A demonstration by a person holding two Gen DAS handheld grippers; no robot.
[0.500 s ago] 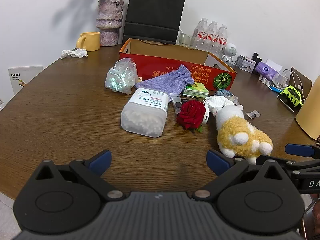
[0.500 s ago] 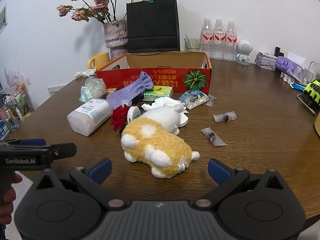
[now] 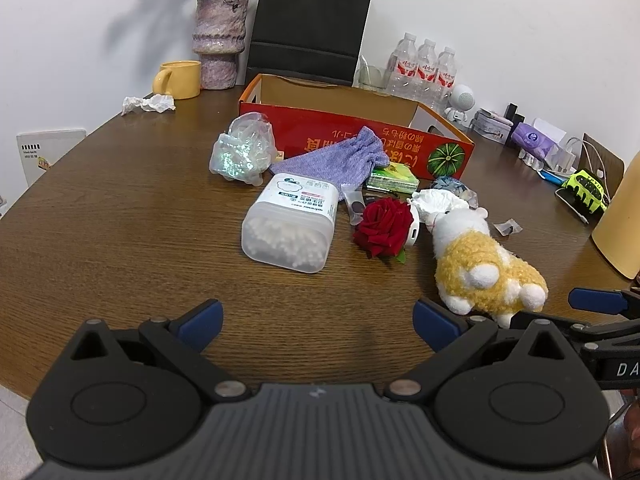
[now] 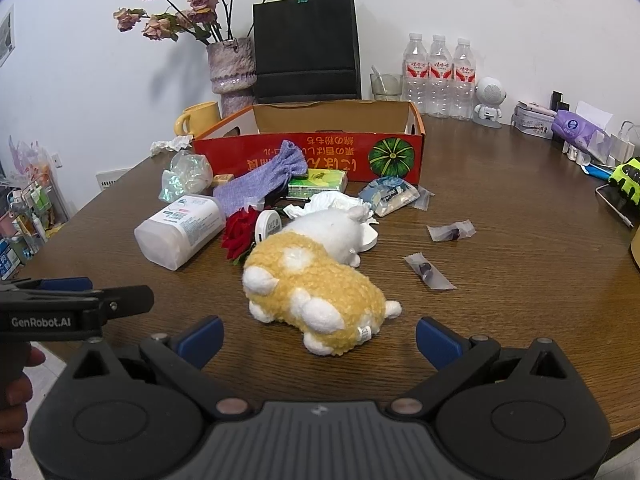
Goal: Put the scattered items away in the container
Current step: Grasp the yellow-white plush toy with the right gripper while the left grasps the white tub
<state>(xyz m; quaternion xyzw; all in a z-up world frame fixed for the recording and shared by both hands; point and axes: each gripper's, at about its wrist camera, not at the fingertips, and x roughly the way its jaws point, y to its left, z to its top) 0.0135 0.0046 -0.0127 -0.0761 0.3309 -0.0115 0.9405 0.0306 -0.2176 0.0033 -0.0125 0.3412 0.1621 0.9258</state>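
An open red cardboard box (image 3: 352, 136) (image 4: 320, 152) stands at the back of the round wooden table. In front of it lie a cotton-swab jar (image 3: 292, 228) (image 4: 180, 228), a purple knit pouch (image 3: 336, 160) (image 4: 260, 184), a red rose (image 3: 382, 226) (image 4: 238, 232), a yellow-and-white plush toy (image 3: 480, 268) (image 4: 316, 280), a crinkly plastic bag (image 3: 242, 152) (image 4: 186, 178), a green packet (image 3: 394, 176) (image 4: 318, 184) and small wrappers (image 4: 430, 270). My left gripper (image 3: 316, 322) is open, short of the jar. My right gripper (image 4: 318, 334) is open, just before the plush toy.
A vase (image 3: 218, 40), yellow mug (image 3: 180, 80), black paper bag (image 3: 310, 24), water bottles (image 3: 426, 70) and a small robot figure (image 4: 490, 100) stand behind the box. Tissue (image 3: 148, 103) lies at left. Chargers and a phone (image 3: 580, 192) sit at right.
Both grippers have hardly moved; the views are nearly the same. Nothing on the table has shifted.
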